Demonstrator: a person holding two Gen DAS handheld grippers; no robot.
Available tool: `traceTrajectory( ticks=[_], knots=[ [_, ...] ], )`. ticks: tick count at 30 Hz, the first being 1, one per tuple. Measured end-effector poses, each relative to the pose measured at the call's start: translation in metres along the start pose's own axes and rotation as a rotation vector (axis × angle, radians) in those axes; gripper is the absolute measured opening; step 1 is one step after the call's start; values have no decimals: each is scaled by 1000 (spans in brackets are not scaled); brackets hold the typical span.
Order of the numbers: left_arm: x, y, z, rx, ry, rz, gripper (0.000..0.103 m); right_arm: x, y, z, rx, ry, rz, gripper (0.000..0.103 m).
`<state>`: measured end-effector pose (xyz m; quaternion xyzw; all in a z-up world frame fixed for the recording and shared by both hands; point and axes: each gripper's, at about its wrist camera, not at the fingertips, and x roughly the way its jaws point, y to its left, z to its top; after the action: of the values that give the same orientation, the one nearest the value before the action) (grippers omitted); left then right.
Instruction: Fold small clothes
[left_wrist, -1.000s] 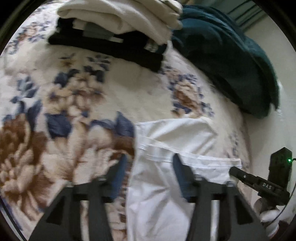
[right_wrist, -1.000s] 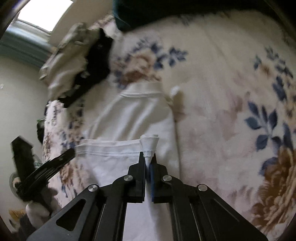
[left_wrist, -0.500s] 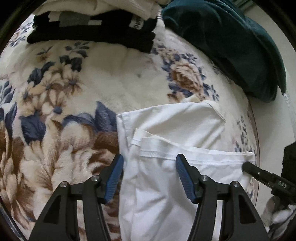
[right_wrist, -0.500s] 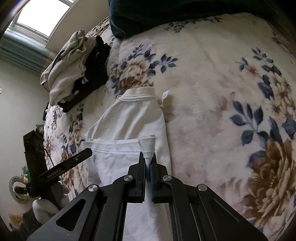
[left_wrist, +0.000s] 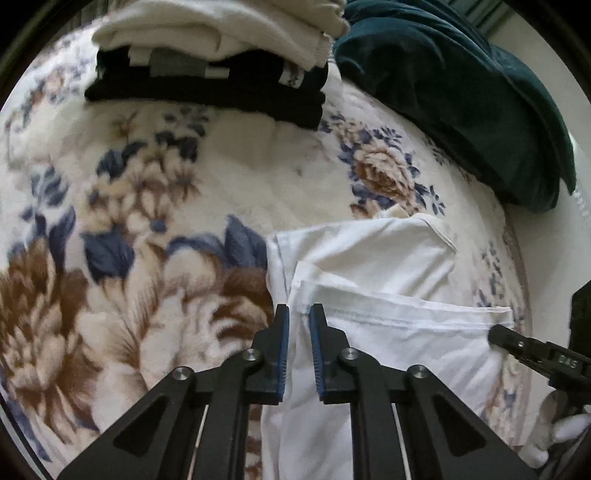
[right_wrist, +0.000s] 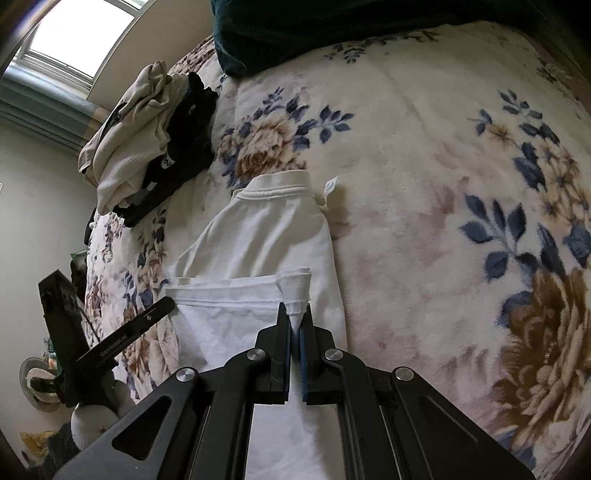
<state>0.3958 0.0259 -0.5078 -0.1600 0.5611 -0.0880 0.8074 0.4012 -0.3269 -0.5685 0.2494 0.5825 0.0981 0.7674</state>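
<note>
A white shirt lies on the floral bed cover, collar end away from me and its lower part folded up, so the hem runs across it. My left gripper is at the hem's left corner, its jaws closing, and white cloth fills the narrow gap between the blue pads. In the right wrist view the shirt shows its collar at the far end. My right gripper is shut on the hem's right corner, which sticks up in a small peak. Each gripper's tip shows in the other view.
A stack of folded cream and black clothes sits at the far end of the bed. A dark teal blanket lies beyond the shirt. The bed edge and a black device are at the right. A window is high on the wall.
The left gripper's jaws have come in from wide apart to a narrow gap around the hem's left corner. The right gripper has stayed clamped on the hem's right corner.
</note>
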Motion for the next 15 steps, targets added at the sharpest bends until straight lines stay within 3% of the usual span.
traceTrajectory(
  ticks=[4, 5, 9, 13, 15],
  knots=[
    [13, 13, -6, -87, 78, -56, 15, 1, 1, 0, -5, 9, -7, 4],
    [14, 14, -7, -101, 84, -72, 19, 2, 1, 0, -1, 14, -10, 4],
    [11, 11, -10, -90, 61, -82, 19, 4, -1, 1, 12, 19, -20, 4],
    [0, -1, -12, -28, 3, -51, 4, 6, 2, 0, 11, 18, -28, 4],
    [-3, -4, -12, -12, -8, -55, 4, 6, 2, 0, 14, 17, -33, 4]
  ],
)
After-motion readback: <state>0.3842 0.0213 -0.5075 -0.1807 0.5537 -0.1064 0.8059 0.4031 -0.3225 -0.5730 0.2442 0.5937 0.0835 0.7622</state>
